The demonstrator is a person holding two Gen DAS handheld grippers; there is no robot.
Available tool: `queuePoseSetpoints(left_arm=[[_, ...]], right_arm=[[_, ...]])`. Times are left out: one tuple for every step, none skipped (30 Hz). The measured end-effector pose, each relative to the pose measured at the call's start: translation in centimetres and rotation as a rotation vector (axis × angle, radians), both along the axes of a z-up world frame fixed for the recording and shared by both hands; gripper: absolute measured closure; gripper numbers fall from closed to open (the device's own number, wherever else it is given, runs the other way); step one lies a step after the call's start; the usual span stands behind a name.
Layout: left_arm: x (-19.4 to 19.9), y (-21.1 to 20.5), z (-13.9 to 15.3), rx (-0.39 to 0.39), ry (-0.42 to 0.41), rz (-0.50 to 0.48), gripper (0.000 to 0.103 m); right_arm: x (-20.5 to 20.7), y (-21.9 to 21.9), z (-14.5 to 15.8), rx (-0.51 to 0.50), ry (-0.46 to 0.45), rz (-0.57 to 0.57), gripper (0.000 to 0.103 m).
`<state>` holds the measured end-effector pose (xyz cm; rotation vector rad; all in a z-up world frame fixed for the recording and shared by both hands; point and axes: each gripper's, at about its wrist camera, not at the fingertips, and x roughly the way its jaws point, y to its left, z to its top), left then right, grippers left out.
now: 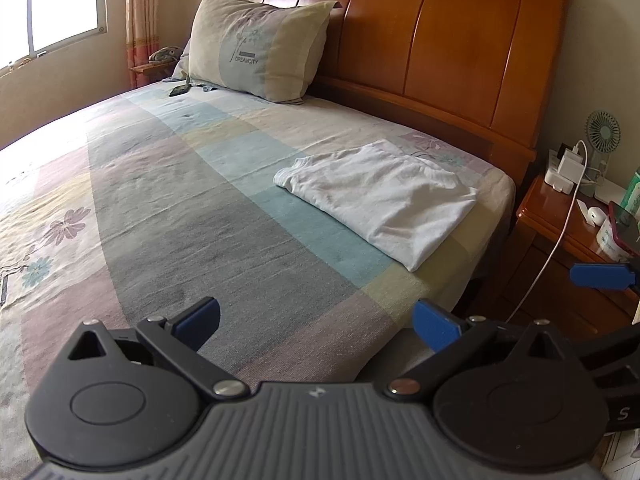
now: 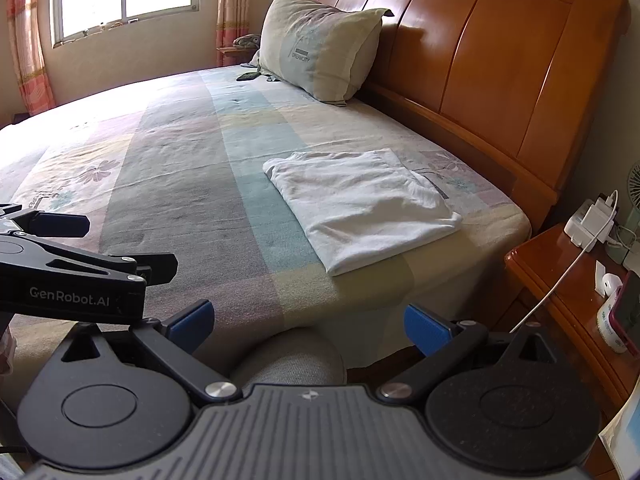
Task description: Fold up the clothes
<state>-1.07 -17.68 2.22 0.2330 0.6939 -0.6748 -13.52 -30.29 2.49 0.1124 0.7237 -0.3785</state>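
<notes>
The white folded garment point(image 1: 380, 200) lies right of centre in the left wrist view, flat on the striped bedsheet point(image 1: 180, 200) near the bed's right edge, just below the wooden headboard point(image 1: 440, 40). Both grippers hang at the bottom of their frames, well short of it. The left gripper point(image 1: 316, 320) has its jaws spread wide with nothing between them, and the right gripper point(image 2: 308, 320) likewise stands released and empty.

The fold looks finished, or nearly so. The risk from here is a careless reach — a pad catching the loose top layer at the near corner would drag the stack open. The white charging cable point(image 1: 560, 232) trailing off the nightstand point(image 1: 568, 220) at right could also snag a passing finger.
</notes>
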Motion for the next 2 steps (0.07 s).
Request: queuePoseSetpoints(left_arm=[[0.00, -0.01, 0.00, 0.001, 0.000, 0.000, 0.001], [0.01, -0.03, 0.00, 0.002, 0.000, 0.000, 0.001]], right_arm=[[0.01, 0.00, 0.00, -0.002, 0.000, 0.001, 0.000], [0.01, 0.02, 0.00, -0.003, 0.000, 0.001, 0.000]])
